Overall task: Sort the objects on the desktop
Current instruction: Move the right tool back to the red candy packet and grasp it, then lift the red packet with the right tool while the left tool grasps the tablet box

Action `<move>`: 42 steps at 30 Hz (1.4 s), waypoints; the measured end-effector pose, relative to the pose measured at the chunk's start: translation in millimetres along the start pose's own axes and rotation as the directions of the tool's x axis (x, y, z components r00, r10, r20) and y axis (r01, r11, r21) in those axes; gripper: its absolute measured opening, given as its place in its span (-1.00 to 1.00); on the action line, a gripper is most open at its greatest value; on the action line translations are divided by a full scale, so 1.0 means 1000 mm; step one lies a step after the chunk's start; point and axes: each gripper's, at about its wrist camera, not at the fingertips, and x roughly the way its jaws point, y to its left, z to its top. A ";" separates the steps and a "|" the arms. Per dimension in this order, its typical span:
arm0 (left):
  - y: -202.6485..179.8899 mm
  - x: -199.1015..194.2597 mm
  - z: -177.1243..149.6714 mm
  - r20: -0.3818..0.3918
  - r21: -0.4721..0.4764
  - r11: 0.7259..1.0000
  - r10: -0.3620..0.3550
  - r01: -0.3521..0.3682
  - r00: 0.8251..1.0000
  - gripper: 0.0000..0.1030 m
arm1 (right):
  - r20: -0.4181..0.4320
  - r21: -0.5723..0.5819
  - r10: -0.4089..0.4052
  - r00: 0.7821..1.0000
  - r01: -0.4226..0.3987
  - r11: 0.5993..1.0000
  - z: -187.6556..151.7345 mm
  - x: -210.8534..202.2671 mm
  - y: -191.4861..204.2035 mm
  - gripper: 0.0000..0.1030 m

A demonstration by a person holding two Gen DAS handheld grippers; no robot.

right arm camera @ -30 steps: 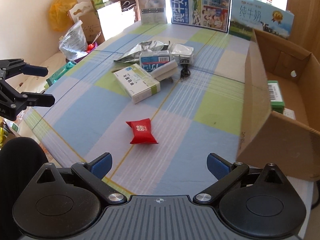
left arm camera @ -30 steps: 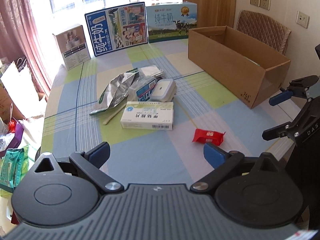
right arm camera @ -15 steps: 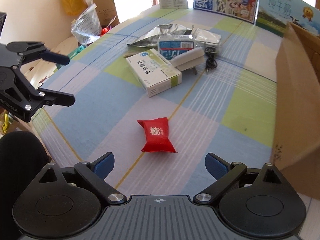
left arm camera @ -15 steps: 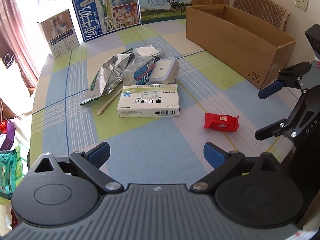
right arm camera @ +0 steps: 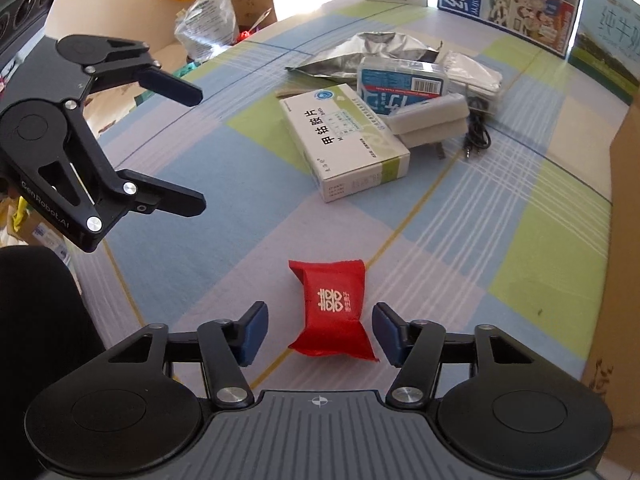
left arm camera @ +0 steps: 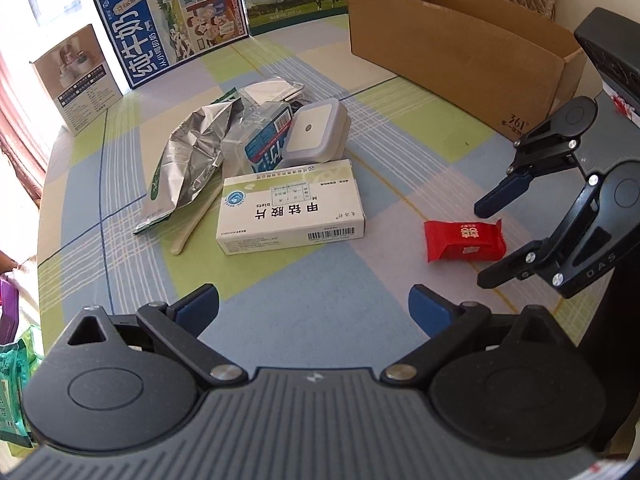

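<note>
A small red packet (right arm camera: 334,312) lies on the checked tablecloth between the jaws of my right gripper (right arm camera: 320,332). The jaws are closing, with a gap still showing between each blue pad and the packet. In the left wrist view the same red packet (left arm camera: 464,240) sits between the right gripper's (left arm camera: 492,240) fingers. My left gripper (left arm camera: 314,308) is open and holds nothing, hovering above bare cloth short of the white medicine box (left arm camera: 290,216). The right wrist view shows the left gripper (right arm camera: 192,148) at the left.
Behind the medicine box lie a silver foil bag (left arm camera: 192,152), a blue-and-white pack (left arm camera: 266,148), a white square device (left arm camera: 316,132) and a black cable (right arm camera: 478,136). An open cardboard box (left arm camera: 460,48) stands at the right. Milk cartons (left arm camera: 180,20) line the far edge.
Both grippers have come down and forward over the table. The right gripper's jaws have narrowed from wide open and now stand either side of the red packet.
</note>
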 end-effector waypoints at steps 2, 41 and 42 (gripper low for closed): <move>0.000 0.005 0.001 -0.004 0.005 1.000 -0.004 0.004 1.000 0.93 | -0.008 -0.008 -0.002 1.000 0.002 1.000 0.001 0.004 -0.001 -0.06; 0.011 0.055 0.015 -0.096 0.269 0.902 -0.324 0.337 0.941 0.97 | -0.018 -0.024 -0.125 0.992 0.124 0.992 0.010 -0.006 -0.036 -0.50; 0.005 0.052 0.013 -0.095 0.300 0.895 -0.318 0.331 0.943 0.97 | -0.021 -0.023 -0.129 0.991 0.129 0.991 0.009 -0.006 -0.036 -0.50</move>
